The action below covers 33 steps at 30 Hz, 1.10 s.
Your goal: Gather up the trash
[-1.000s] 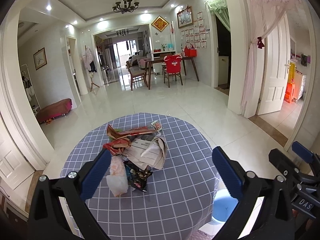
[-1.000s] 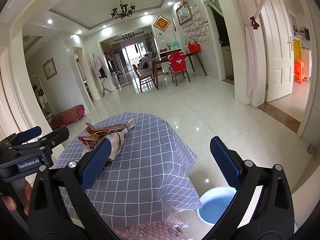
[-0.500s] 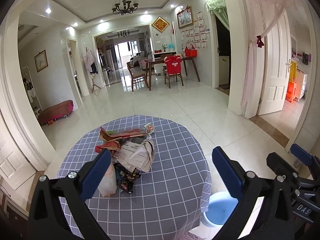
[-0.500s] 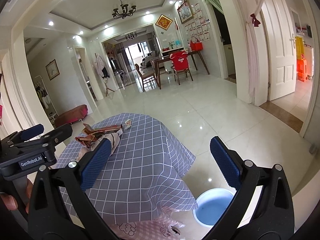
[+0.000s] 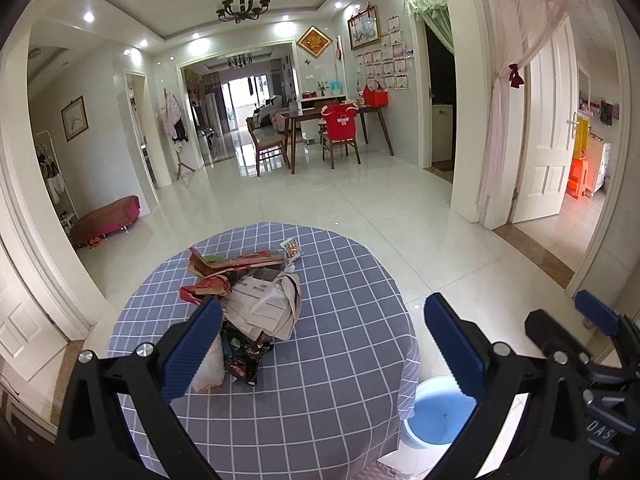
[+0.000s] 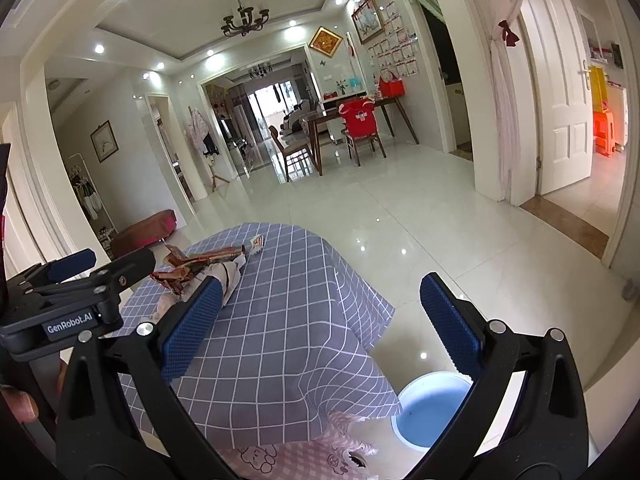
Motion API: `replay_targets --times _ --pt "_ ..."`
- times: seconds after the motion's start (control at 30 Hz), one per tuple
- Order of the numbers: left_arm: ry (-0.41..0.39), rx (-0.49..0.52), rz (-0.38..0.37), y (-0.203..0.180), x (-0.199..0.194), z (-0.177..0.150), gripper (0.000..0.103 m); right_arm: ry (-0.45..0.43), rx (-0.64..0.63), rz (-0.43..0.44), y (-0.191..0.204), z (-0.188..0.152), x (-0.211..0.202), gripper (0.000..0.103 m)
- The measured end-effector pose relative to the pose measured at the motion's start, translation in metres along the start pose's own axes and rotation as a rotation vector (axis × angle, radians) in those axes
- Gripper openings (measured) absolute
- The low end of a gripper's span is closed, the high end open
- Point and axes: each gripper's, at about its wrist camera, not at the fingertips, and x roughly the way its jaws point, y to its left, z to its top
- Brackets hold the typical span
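Over the last second both cameras have drawn back and risen from the worktop (image 5: 340, 360). In the left wrist view the trash pile (image 5: 248, 304) sits farther off and smaller between the left tongs (image 5: 320, 344), more of the checked cloth shows around it, and the blue bin (image 5: 436, 420) on the floor has come further into sight beside the worktop's edge. In the right wrist view the right tongs (image 6: 320, 320) have tilted, so the room leans, and the blue bin (image 6: 432, 412) shows more fully.
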Motion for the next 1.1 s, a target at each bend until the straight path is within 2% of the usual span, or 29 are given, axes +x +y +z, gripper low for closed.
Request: replay_targets --times 0.3,0.77,0.97,1.1 --pt "0.010 0.000 -0.047 0.005 0.009 -0.001 0.099 0.018 0.020 -0.026 0.005 -0.002 0.007 0.097" --pt "0.052 -0.014 -0.046 0.038 0.032 -0.014 0.099 0.054 0.011 -0.022 0.033 -0.010 0.033 0.097" --pt "0.113 -0.060 -0.030 0.078 0.065 -0.030 0.099 0.106 -0.029 -0.003 0.057 -0.018 0.071 0.097" --pt "0.194 -0.105 0.031 0.126 0.099 -0.050 0.099 0.169 -0.056 0.016 0.075 -0.031 0.109 0.097"
